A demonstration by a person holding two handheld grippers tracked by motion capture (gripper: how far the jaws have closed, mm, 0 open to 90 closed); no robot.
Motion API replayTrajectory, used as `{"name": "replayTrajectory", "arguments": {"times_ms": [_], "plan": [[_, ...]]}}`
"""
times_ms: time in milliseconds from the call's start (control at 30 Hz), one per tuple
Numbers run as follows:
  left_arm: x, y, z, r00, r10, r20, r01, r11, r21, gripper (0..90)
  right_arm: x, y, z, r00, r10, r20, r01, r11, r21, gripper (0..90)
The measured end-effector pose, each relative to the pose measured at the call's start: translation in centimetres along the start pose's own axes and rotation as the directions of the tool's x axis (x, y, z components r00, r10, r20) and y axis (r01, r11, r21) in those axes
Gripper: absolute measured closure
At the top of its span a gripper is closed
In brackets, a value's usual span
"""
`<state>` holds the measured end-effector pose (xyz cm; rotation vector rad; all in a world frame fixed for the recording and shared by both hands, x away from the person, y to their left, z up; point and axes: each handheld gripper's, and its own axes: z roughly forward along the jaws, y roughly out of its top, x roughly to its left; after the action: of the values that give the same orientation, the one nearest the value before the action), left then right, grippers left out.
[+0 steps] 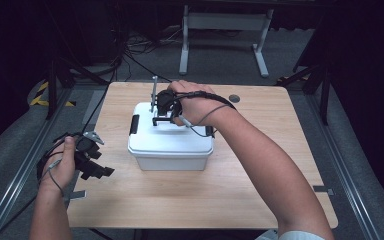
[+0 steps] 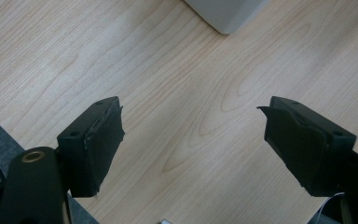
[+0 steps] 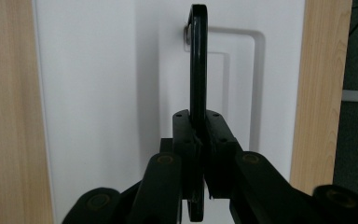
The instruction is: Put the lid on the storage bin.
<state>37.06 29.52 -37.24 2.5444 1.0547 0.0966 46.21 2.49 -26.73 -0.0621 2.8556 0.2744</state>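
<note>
Right gripper point(image 3: 198, 154) pinches the raised black handle point(image 3: 197, 65) of the white box point(image 1: 170, 142) at mid-table.

Left gripper point(image 2: 191, 140) hangs wide and empty over the table point(image 2: 177, 84) near its left edge. The pinch is thin: the handle may slip out, or 1-handed lifting could tilt the box or pull its lid point(image 3: 98, 93) loose.

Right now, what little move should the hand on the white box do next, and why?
Probably lift gently. The right gripper is shut on the black handle, raised upright above the white box, while the left gripper waits open over the table.
</note>
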Motion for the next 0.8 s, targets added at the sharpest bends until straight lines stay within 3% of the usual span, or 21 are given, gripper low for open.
{"name": "replayTrajectory", "arguments": {"times_ms": [367, 633, 700, 767, 800], "plan": [[-0.1, 0.1, 0.1, 1.0000, 0.000, 0.002, 0.000, 1.0000, 0.007, 20.1, 0.4, 0.6, 1.0, 1.0000, -0.001, 0.002, 0.001, 0.999, 0.043, 85.4], [-0.1, 0.0, 0.1, 1.0000, -0.003, 0.006, 0.003, 1.0000, 0.007, 20.0, 0.4, 0.0, 0.9, 0.9997, 0.022, 0.008, -0.022, 1.000, 0.021, 84.9], [-0.1, 0.0, 0.1, 1.0000, -0.001, 0.005, 0.001, 1.0000, 0.008, 20.0, 0.3, -0.1, 0.8, 0.9995, 0.030, 0.003, -0.031, 0.999, 0.021, 83.0], [-0.1, 0.0, 0.1, 1.0000, -0.003, 0.003, 0.003, 1.0000, 0.005, 20.1, 0.2, -0.6, 0.2, 0.9955, 0.086, -0.040, -0.088, 0.995, -0.040, 68.6], [-0.1, 0.0, 0.1, 1.0000, -0.003, 0.003, 0.003, 1.0000, 0.005, 20.0, 0.2, -0.6, 0.2, 0.9955, 0.086, -0.040, -0.088, 0.995, -0.040, 68.6]]}}
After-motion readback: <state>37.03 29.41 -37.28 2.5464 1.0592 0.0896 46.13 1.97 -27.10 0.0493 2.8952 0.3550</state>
